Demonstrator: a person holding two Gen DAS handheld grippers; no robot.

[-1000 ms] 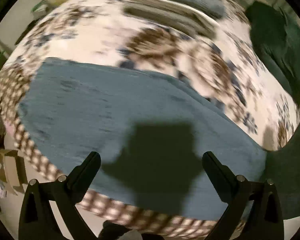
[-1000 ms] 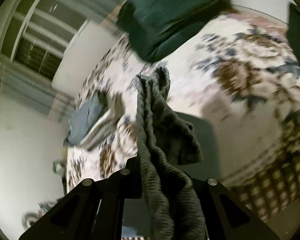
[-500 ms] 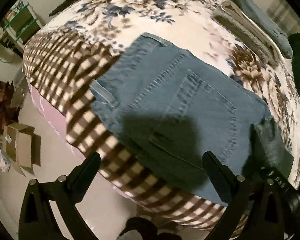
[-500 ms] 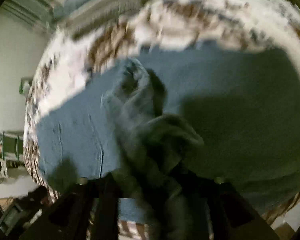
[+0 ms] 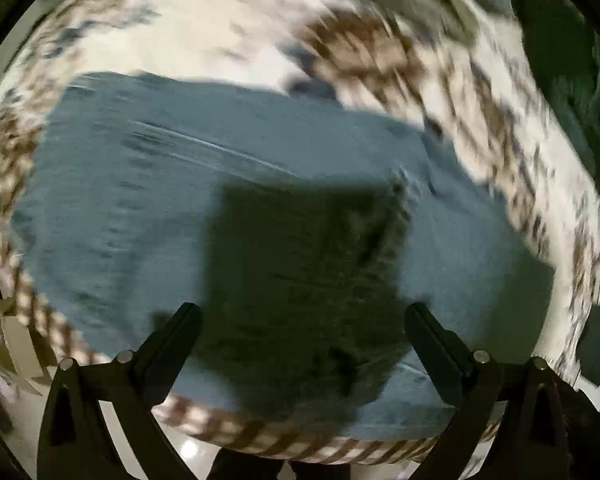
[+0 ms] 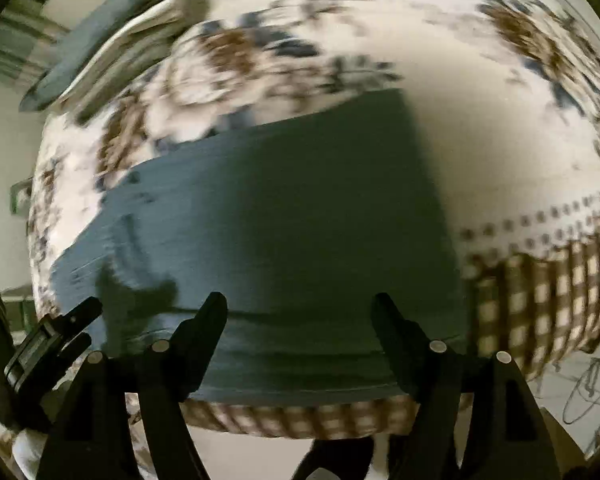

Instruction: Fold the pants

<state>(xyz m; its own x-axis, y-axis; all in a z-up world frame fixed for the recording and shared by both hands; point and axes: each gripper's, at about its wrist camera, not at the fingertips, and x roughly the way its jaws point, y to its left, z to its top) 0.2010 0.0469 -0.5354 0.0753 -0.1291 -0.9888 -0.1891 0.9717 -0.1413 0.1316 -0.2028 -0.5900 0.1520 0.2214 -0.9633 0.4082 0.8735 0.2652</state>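
1. Since half a second ago: the right claw [image 6: 300, 312] has let go of the dark grey garment it gripped; its jaws now stand wide with nothing between them. That grey garment [image 5: 312, 280] now lies on top of the jeans [image 5: 140, 208]. Both views are smeared by motion.
2. Jeans: a folded blue block on the bed [image 5: 228, 52], at its near edge, over the checked border [image 5: 260, 436] of the floral cover. In the right view the jeans [image 6: 260, 220] fill the centre; the grey garment can't be picked out there, too dark and blurred.
3. Left claw [image 5: 300, 320]: jaws wide, holding nothing, above the near edge of the jeans with the grey garment between the finger lines.
4. Step in hand, judged: spread the grey garment flat on the jeans before any fold. Do it well: take one hem corner per claw, pull apart, lay the legs straight, don't snag the denim under it.
5. Risk: pinching both layers would drag the jeans off the bed edge. Grip the top cloth only.
6. Beyond the jeans: a stack of folded clothes [image 6: 100, 48] at the far side of the bed, dark green fabric [image 5: 572, 80] to the far right.
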